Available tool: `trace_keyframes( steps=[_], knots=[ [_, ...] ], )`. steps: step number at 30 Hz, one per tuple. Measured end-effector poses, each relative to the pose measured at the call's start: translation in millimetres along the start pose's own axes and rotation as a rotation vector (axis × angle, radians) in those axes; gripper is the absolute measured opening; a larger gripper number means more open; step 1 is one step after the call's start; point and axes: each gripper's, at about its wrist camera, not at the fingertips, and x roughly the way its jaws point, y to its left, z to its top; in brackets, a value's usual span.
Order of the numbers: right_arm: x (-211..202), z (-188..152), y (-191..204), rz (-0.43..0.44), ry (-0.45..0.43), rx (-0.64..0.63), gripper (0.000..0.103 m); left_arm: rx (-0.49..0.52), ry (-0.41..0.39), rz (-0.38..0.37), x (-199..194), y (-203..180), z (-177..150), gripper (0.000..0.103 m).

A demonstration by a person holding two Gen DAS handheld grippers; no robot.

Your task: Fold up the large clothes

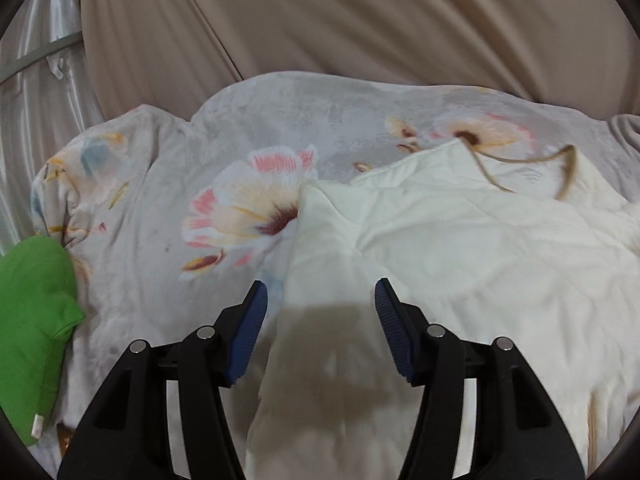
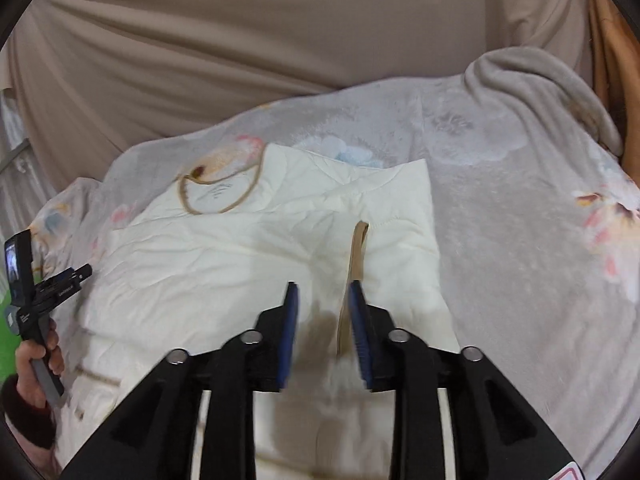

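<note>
A cream quilted garment (image 1: 460, 248) with tan trim lies spread on a grey floral blanket (image 1: 192, 184). My left gripper (image 1: 321, 292) is open and empty, just above the garment's left sleeve. In the right wrist view the same garment (image 2: 224, 248) fills the middle, on the blanket (image 2: 520, 240). My right gripper (image 2: 322, 292) is open, jaws fairly close together, over the garment's right part, with a tan strap (image 2: 354, 264) beside its right finger, not clamped.
A green cloth (image 1: 32, 320) lies at the left edge of the blanket. A beige curtain (image 1: 360, 20) hangs behind the bed. The left hand-held gripper device (image 2: 36, 280) and the person's hand show at the left of the right wrist view.
</note>
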Motion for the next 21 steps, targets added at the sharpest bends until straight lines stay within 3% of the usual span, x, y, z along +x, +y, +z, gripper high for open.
trace_keyframes(
  steps=[6, 11, 18, 21],
  knots=[
    [-75.6, -75.5, -4.2, 0.029, -0.031, -0.015, 0.058, -0.013, 0.049, -0.132, -62.8, 3.5, -59.1, 0.065],
    [-115.0, -127.2, -10.5, -0.060, -0.033, -0.035, 0.066, -0.052, 0.105, -0.172, -89.6, 22.9, -115.2, 0.081],
    [-139.4, -179.8, -41.8, -0.068, 0.023, 0.068, 0.073, -0.176, 0.222, -0.228, -106.7, 76.2, -176.5, 0.082],
    [-136.7, -196.9, -56.4, -0.023, 0.065, 0.146, 0.073, -0.234, 0.264, -0.286, -112.1, 90.6, -197.0, 0.087]
  ],
)
